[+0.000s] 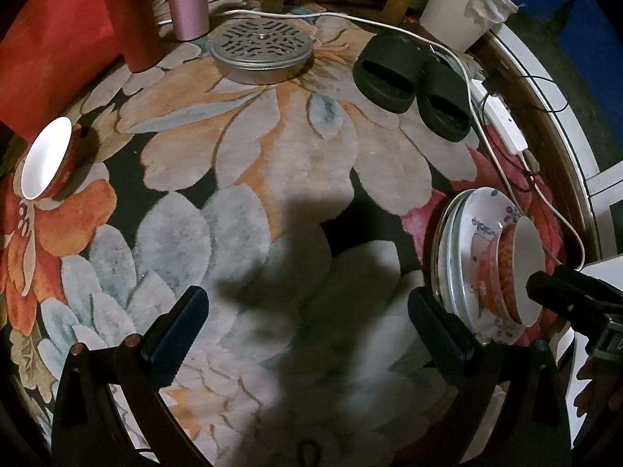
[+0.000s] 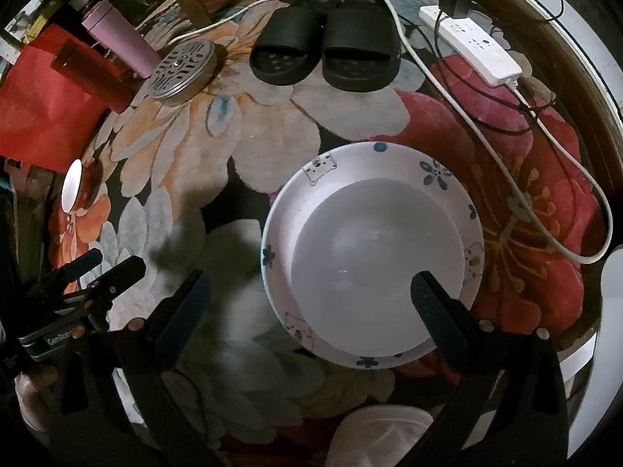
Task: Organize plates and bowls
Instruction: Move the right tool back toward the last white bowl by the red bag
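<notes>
A stack of white plates (image 2: 315, 179) with blue flower and cat prints lies on the floral rug (image 1: 296, 163), and white-lined, red-patterned bowls (image 2: 373, 249) are nested on top. My right gripper (image 2: 311, 307) hovers open over this stack; its right finger (image 2: 440, 311) covers the bowl's near rim and the other is off the plate's left side. In the left wrist view the stack (image 1: 459, 249) is at the right. A lone red bowl (image 1: 44, 159) sits far left on the rug. My left gripper (image 1: 307, 330) is open above bare rug, holding nothing.
Black slippers (image 2: 323, 46), a perforated metal tin (image 1: 263, 48), a pink tumbler (image 1: 187, 0), a red cup (image 1: 132, 19) and red bag (image 1: 46, 50) line the far side. A white power strip (image 2: 471, 44) with cables lies at the right. A white bucket (image 1: 455, 11) stands far right.
</notes>
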`<state>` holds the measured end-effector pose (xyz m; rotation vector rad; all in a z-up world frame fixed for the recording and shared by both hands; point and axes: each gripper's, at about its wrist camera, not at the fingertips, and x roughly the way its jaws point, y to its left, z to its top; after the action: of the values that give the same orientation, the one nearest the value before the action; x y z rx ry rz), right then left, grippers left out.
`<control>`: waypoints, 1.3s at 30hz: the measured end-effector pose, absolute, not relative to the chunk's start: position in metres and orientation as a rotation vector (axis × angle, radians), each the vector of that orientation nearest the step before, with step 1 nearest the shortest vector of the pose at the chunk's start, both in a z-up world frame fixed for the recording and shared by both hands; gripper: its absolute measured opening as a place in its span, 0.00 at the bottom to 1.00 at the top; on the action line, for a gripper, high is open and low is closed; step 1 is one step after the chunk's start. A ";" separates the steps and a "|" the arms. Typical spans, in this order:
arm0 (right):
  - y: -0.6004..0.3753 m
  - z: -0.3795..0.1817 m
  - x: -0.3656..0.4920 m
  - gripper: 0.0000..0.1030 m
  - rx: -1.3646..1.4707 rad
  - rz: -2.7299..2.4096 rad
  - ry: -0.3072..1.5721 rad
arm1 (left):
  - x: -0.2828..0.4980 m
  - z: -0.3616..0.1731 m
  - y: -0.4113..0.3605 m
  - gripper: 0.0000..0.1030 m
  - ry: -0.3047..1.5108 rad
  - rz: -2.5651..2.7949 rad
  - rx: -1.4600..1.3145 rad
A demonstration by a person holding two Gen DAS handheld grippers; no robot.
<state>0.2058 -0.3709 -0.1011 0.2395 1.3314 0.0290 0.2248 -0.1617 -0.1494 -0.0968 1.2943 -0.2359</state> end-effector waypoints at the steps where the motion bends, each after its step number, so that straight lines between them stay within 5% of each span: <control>1: -0.370 -0.101 0.206 1.00 0.237 0.032 1.332 | 0.225 -0.149 -0.160 0.99 1.295 -0.234 -0.097; 39: -0.326 -0.104 0.212 1.00 0.179 0.093 1.343 | 0.220 -0.158 -0.112 0.99 1.301 -0.165 -0.139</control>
<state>0.2117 -0.3265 -0.1036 0.1788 1.3428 0.0934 0.2198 -0.1117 -0.1577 -0.1393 1.3013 -0.1645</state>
